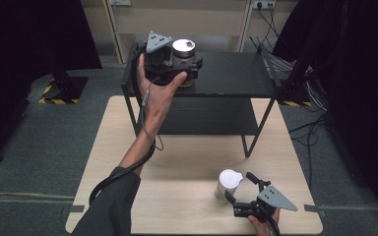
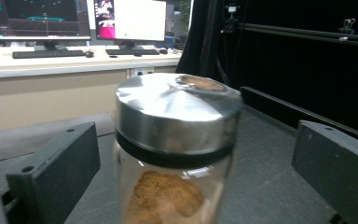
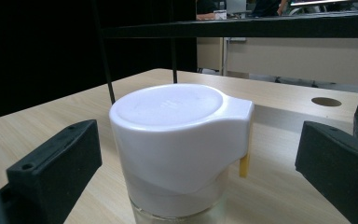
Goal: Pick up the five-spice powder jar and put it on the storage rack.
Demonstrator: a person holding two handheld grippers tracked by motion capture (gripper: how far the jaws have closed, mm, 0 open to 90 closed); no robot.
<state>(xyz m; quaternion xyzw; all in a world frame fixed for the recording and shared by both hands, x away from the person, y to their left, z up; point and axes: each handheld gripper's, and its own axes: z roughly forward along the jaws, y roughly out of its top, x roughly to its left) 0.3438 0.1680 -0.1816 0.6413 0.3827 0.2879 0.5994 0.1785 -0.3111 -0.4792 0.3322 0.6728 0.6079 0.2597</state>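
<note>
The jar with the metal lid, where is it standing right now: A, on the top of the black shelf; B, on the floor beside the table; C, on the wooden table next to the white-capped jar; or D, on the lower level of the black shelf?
A: the high view shows the jar with the metal lid on the top of the black shelf, between the open jaws of the left gripper.

I am looking for words and numbers, and I am finding nothing that I can read. The two monitors (image 2: 79, 18), standing at about eleven o'clock behind the jar with the metal lid (image 2: 177, 116), are showing pictures and lines too blurred to read. The white lid (image 3: 179, 135) is carrying no print.
</note>
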